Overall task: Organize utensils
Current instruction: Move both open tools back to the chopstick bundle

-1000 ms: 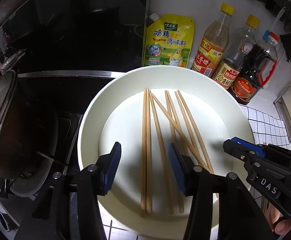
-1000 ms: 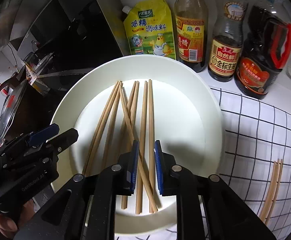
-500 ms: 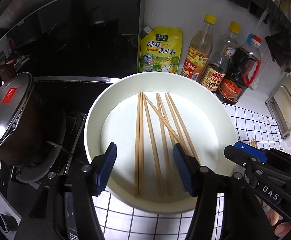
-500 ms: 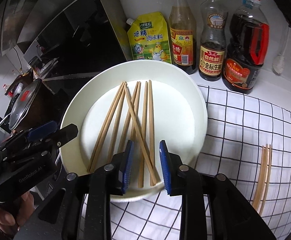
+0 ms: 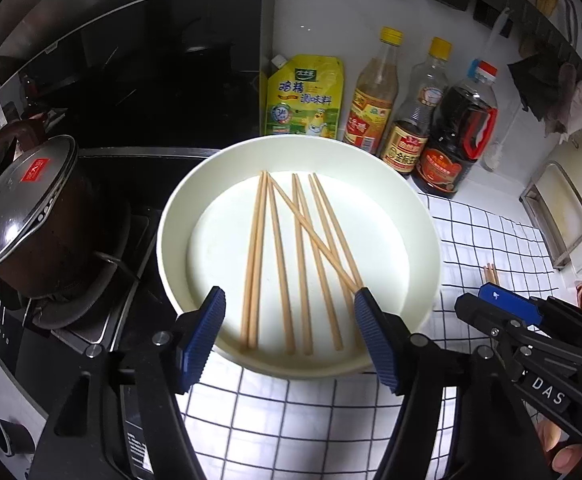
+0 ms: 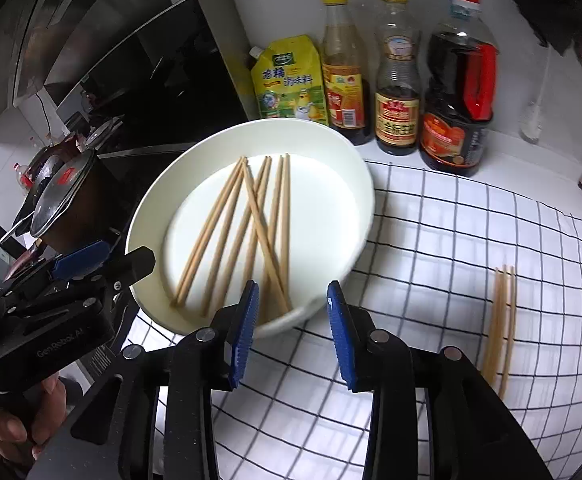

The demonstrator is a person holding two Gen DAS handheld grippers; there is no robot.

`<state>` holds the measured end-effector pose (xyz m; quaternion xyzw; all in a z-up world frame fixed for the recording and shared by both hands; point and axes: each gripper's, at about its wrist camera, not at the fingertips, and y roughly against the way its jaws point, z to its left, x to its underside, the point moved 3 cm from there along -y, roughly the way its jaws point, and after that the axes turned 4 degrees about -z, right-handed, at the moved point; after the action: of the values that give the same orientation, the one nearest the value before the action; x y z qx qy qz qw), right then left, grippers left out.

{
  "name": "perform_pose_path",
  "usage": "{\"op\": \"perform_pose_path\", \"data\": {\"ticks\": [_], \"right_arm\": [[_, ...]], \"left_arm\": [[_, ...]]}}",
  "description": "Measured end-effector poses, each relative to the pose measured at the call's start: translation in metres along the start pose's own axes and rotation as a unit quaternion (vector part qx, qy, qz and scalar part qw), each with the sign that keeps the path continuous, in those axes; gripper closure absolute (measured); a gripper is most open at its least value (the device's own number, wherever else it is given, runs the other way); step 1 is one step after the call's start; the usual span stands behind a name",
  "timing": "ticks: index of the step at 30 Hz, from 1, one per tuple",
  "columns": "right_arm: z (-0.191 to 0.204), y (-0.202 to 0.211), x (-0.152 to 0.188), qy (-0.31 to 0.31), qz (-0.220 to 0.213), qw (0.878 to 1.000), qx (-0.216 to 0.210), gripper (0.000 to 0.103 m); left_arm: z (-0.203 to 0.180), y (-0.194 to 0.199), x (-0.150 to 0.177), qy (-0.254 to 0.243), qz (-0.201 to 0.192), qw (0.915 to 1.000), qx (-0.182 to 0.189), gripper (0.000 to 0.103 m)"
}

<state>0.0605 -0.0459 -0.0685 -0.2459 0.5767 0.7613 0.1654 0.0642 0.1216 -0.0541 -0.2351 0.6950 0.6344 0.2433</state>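
Several wooden chopsticks (image 5: pixel 299 256) lie in a white round dish (image 5: pixel 411 216), one crossing the others. The dish (image 6: pixel 355 184) and its chopsticks (image 6: pixel 247 232) also show in the right wrist view. My left gripper (image 5: pixel 291 332) is open and empty over the dish's near rim. My right gripper (image 6: pixel 291 328) is open and empty, just in front of the dish's near rim. It also shows at the right of the left wrist view (image 5: pixel 507 308). A few more chopsticks (image 6: pixel 503 316) lie on the checked cloth (image 6: pixel 451 248) to the right.
A yellow seasoning pouch (image 5: pixel 303 96) and three sauce bottles (image 5: pixel 411 108) stand behind the dish against the wall. A lidded dark pot (image 5: pixel 27 208) sits on the stove at left. A metal tray (image 5: pixel 559 212) is at far right.
Both grippers have pulled back and up from the dish. The right gripper, nearly shut over the chopsticks before, has opened wide; the left has opened further. The chopsticks stay in the dish.
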Motion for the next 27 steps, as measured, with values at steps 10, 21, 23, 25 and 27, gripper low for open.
{"op": "perform_pose_path", "data": {"ticks": [10,21,23,25,27], "right_arm": [[-0.041,0.025,0.026,-0.019,0.002,1.000,0.015,0.067],[-0.116,0.049,0.063,-0.064,0.002,0.996,0.061,0.057],[-0.130,0.052,0.070,-0.074,0.004,0.995,0.069,0.056],[-0.143,0.055,0.076,-0.081,0.006,0.993,0.081,0.054],[-0.158,0.057,0.085,-0.091,0.010,0.992,0.093,0.051]], "left_arm": [[-0.041,0.007,0.016,-0.010,0.006,0.9998,0.014,0.030],[-0.104,0.006,0.032,-0.044,0.017,0.9978,0.046,0.024],[-0.117,0.005,0.037,-0.052,0.021,0.9970,0.054,0.024],[-0.128,0.002,0.041,-0.058,0.027,0.9961,0.060,0.024],[-0.140,-0.002,0.046,-0.064,0.034,0.9951,0.067,0.024]]}}
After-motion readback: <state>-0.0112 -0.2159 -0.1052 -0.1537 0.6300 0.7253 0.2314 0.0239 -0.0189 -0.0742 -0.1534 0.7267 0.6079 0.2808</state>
